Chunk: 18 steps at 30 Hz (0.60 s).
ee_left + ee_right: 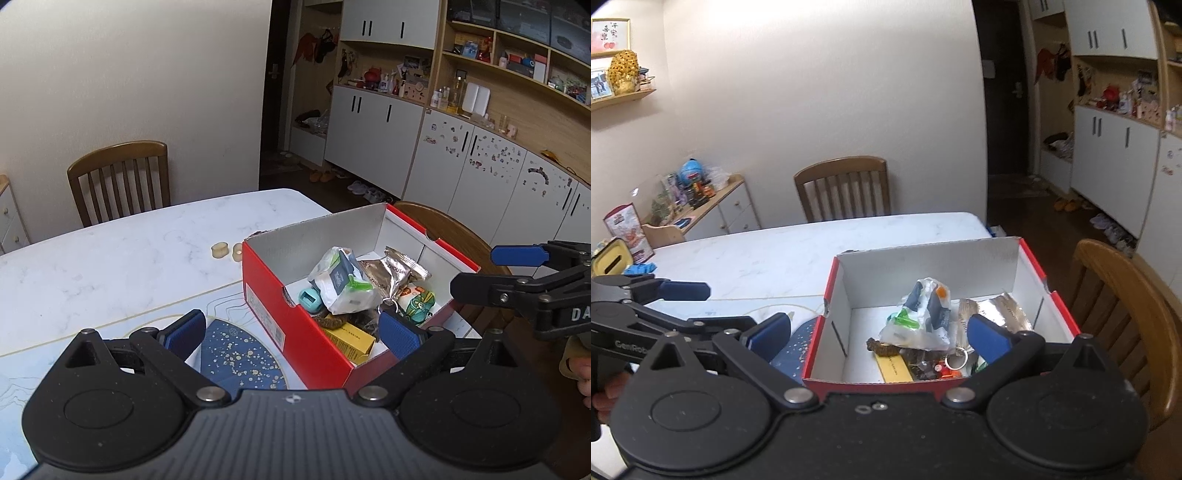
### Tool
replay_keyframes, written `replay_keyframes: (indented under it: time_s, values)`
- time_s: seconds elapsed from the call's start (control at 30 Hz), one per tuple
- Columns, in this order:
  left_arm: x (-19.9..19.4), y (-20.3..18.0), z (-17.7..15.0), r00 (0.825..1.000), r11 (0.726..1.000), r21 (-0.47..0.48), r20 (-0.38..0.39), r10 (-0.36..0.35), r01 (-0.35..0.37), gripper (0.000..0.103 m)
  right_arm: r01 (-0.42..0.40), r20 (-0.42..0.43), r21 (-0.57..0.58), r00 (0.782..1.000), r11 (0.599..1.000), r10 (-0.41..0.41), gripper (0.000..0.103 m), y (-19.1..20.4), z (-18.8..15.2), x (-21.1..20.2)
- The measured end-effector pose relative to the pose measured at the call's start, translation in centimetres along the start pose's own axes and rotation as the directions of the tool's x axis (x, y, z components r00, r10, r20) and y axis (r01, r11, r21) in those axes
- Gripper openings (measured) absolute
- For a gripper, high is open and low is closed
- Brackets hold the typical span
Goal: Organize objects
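White marble table [110,251], blue patterned mat [236,354] at near edge. Red shoebox [266,295] on table, filled with packets. Left gripper [291,332], right gripper [879,332]: jaws wide apart, empty. Wooden chair [846,188] against wall, white cabinets [373,129] beyond.

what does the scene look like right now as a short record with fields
container: red shoebox, lid off, standing on the marble table
inside box: white crumpled pouch, brown foil packet, yellow carton, teal round item, key ring
outside box: two small beige rolls on the table; blue speckled mat beside the box
left hand-held gripper: open, nothing held
right hand-held gripper: open, nothing held
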<state>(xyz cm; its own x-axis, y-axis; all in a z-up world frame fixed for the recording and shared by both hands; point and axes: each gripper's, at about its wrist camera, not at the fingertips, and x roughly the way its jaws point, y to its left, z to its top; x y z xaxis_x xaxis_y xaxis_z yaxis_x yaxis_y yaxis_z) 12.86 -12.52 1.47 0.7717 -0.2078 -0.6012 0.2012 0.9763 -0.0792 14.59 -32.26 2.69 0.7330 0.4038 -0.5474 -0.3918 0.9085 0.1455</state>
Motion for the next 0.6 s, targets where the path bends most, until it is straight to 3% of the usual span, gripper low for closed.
replay_keyframes:
  time_s: [0.27, 0.6]
  values:
    - [-0.6, 0.1, -0.5, 0.999, 0.999, 0.025, -0.004, -0.043, 0.043, 0.1, 0.132, 0.03, 0.054, 0.99, 0.99, -0.134, 0.102, 1.1, -1.4, -0.6]
    - [-1.2, -0.3, -1.2, 0.996, 0.995, 0.058, 0.0, -0.087, 0.087, 0.1, 0.192, 0.025, 0.094, 0.98, 0.977, -0.196, 0.102, 1.6, -2.5, -1.5]
